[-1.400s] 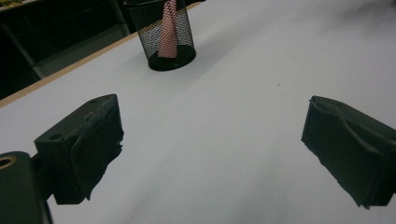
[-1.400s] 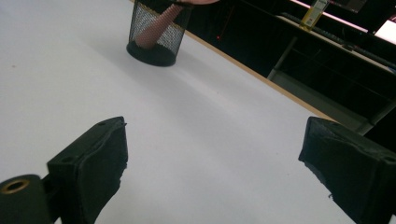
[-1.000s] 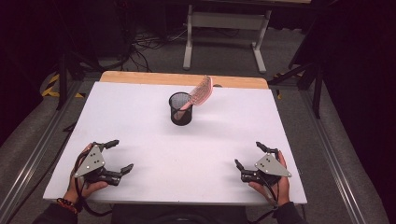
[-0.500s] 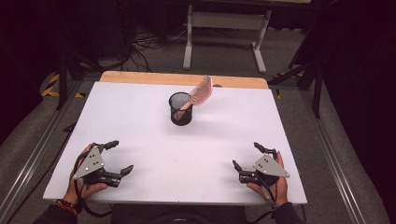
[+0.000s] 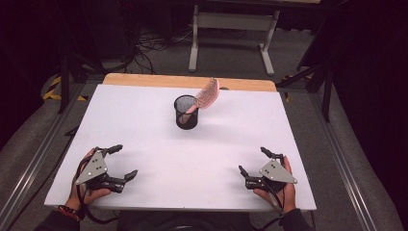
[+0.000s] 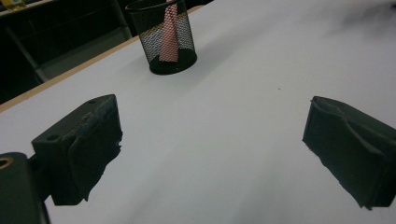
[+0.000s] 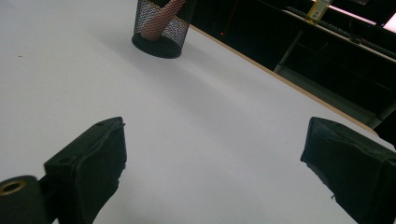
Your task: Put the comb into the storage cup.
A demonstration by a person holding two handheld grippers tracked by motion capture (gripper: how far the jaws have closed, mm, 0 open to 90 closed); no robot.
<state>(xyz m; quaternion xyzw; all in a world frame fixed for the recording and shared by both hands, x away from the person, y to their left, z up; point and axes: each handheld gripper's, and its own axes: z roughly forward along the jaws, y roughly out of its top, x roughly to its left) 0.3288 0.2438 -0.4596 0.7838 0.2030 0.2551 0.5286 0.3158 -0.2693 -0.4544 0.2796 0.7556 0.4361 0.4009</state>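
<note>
A black mesh cup [image 5: 186, 111] stands near the far middle of the white table [image 5: 144, 125]. A pink comb [image 5: 206, 96] leans out of it toward the right. The cup [image 6: 164, 39] and the comb's handle [image 6: 170, 35] lie ahead in the left gripper view, and the cup [image 7: 160, 29] sits at the top of the right gripper view. My left gripper [image 5: 124, 161] rests open at the near left corner. Near the front right edge, my right gripper [image 5: 252, 160] is open too. Nothing lies between either pair of jaws.
A wooden strip [image 5: 144, 80] runs along the table's far edge. Beyond it stand a white frame [image 5: 231, 29] and cables on the grey floor. Metal rails [image 5: 33, 159] flank the table on both sides.
My right gripper has shifted slightly left along the front edge. The left gripper, cup and comb have not moved.
</note>
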